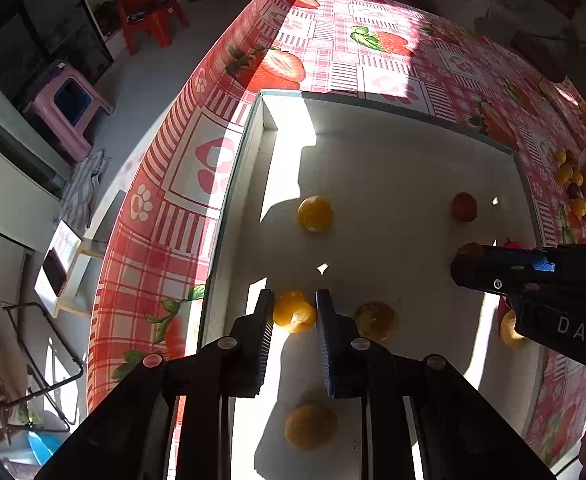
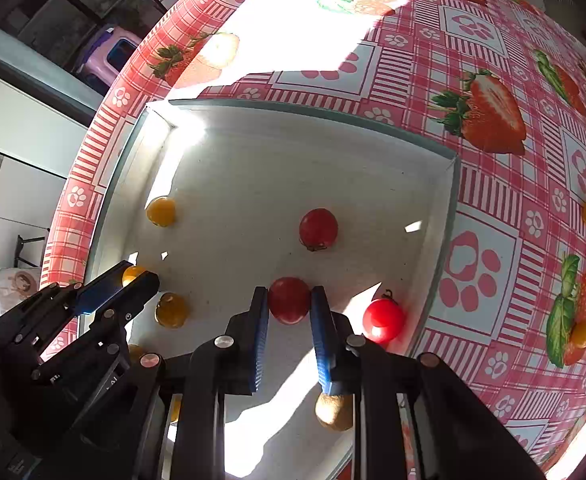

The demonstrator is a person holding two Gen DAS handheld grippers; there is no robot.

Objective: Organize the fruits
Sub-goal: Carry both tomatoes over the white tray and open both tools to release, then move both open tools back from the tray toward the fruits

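Holding fruit, left gripper (image 1: 295,312): jaws clamped on a yellow tomato (image 1: 293,311), pointing steeply down into the white tray (image 1: 393,152).
Right gripper (image 2: 289,300): jaws clamped on a dark red tomato (image 2: 289,300), likewise low over the tray floor.
Container: shallow white tray with low upright walls, resting on the bench (image 2: 493,240), which carries a pink checked cloth printed with strawberries and paw marks.
Tray contents, yellow side: one yellow fruit (image 1: 315,214) near the far left wall, one dull yellow fruit (image 1: 375,321) just beside the left gripper's right finger, one more (image 1: 311,426) below the jaws in shadow.
Tray contents, red side: one red tomato (image 2: 318,229) mid-floor, one bright red tomato (image 2: 384,320) with a stem, near the right wall and just beside the right gripper.
Tray contents, near edge: a brownish round fruit (image 2: 335,412) partly hidden behind the right gripper's finger.
Arrangement: yellow fruits lie toward the tray's left part, red ones toward its right.
Loose supply: a cluster of small fruits (image 1: 581,188), yellow, orange and dark, lies on the cloth outside the tray, off its right wall.
Lighting: hard sunlight crosses the tray and cloth, leaving part of the floor in shadow.
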